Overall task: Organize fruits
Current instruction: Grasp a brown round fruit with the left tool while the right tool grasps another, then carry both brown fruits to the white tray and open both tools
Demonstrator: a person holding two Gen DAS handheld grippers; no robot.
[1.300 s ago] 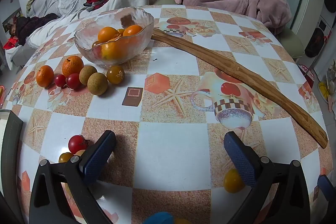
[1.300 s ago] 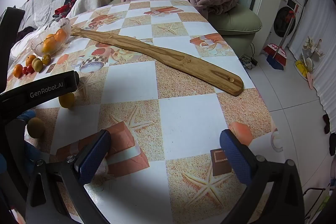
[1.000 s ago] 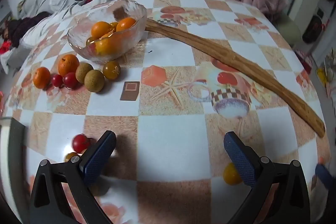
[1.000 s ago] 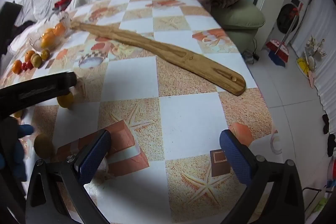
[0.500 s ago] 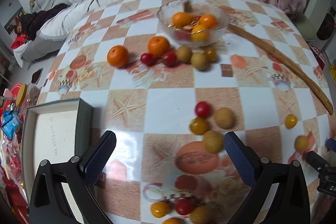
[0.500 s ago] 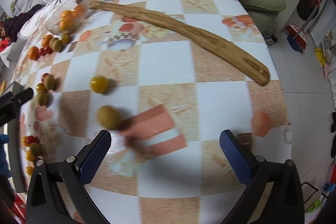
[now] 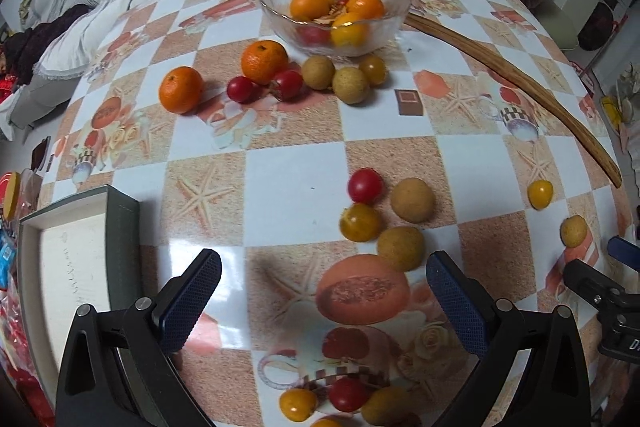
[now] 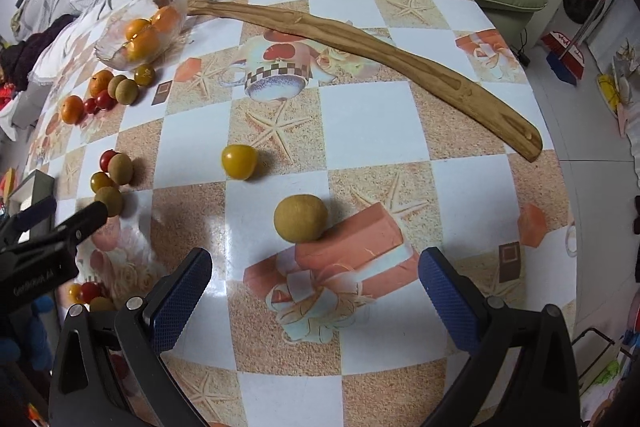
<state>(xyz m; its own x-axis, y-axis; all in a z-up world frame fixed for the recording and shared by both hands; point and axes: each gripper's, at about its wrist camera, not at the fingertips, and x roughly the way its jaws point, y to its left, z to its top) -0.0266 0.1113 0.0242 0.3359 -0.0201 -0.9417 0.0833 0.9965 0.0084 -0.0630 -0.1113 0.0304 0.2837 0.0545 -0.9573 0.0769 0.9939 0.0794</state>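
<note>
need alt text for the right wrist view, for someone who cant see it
The open right hand-held gripper hovers over a checkered tablecloth, with a tan round fruit just ahead and a yellow tomato beyond it. Farther off lie a long wooden stick, a glass bowl of oranges, and more scattered fruit at left.

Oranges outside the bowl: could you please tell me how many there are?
2: the right orange sits beside the bowl; the left orange lies apart, farther left.
</note>
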